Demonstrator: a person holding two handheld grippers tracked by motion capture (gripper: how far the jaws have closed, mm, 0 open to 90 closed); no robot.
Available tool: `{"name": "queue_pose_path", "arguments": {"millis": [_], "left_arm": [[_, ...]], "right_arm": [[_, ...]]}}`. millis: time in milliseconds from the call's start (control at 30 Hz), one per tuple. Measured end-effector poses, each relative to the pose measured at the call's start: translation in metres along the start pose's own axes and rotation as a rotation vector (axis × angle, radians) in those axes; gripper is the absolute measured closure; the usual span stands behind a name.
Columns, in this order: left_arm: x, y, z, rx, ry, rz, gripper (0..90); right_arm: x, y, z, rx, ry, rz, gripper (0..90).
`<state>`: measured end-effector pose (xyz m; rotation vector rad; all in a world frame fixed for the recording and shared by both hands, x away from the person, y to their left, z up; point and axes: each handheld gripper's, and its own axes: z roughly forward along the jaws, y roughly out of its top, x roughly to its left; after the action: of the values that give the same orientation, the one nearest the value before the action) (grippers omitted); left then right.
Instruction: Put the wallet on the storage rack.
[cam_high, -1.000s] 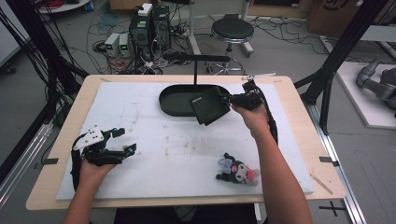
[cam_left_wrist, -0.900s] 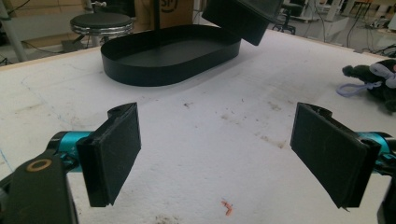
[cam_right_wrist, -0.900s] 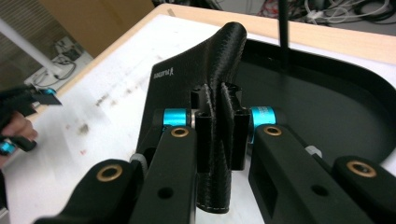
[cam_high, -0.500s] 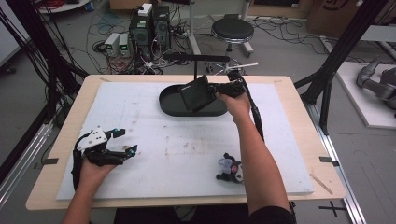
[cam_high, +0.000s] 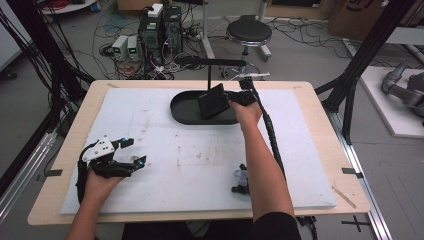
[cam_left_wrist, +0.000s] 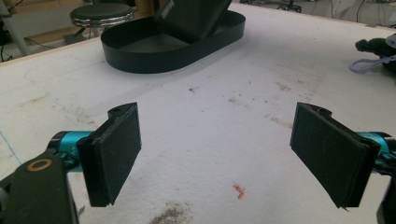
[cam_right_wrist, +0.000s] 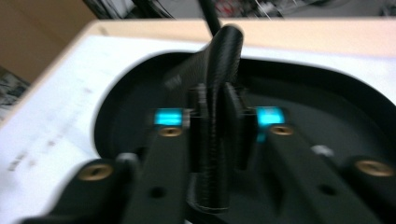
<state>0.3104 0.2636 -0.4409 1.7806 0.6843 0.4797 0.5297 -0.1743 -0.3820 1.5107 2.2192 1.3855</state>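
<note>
Step in hand: you look to be setting the flat black rectangular pouch (cam_high: 212, 100) down into the black oval tray (cam_high: 186, 111) at the far middle of the surface (cam_high: 150, 130).
Right hand-held gripper (cam_high: 231, 98): its jaws have just been opening a little, yet in the right gripper view the pads are pressed on the pouch's edge (cam_right_wrist: 219, 93), so you are pinching it.
Pouch position: it stands tilted on edge inside the tray, lower edge near the tray floor; I cannot tell whether it touches.
Left hand-held gripper (cam_high: 131, 151): spread wide with nothing between the pads, low over the near left of the white foam sheet, well apart from the tray.
How to do it well: bring the lower edge onto the tray floor first, then lean the pouch over so it lies flat instead of dropping. Spread the jaws only once the tray carries its weight.
Watch for: the thin black post (cam_high: 208, 75) rising behind the tray; draw your right hand back clear of it and of the tray wall.
Also on the surface: a small dark plush toy (cam_high: 240, 181) near the front edge, beside your right forearm; leave it alone for now.
</note>
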Motion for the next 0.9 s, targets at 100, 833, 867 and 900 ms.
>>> {"name": "queue_pose_path", "arguments": {"millis": [100,833,867,900], "left_arm": [[0.000,-0.001,0.000,0.002,0.000,-0.003,16.3],[-0.002,0.028,0.004,0.019,0.018,-0.012,16.1],[-0.002,0.031,0.005,0.011,0.019,-0.010,16.1],[-0.002,0.034,0.007,0.004,0.016,-0.014,16.1]], "right_arm": [[-0.004,-0.002,-0.002,0.034,-0.081,-0.012,53.6],[-0.003,-0.025,-0.108,-0.039,-0.071,-0.218,33.8],[-0.003,-0.025,-0.108,-0.039,-0.071,-0.218,33.8],[-0.004,-0.027,-0.112,-0.034,-0.063,-0.220,32.0]]}}
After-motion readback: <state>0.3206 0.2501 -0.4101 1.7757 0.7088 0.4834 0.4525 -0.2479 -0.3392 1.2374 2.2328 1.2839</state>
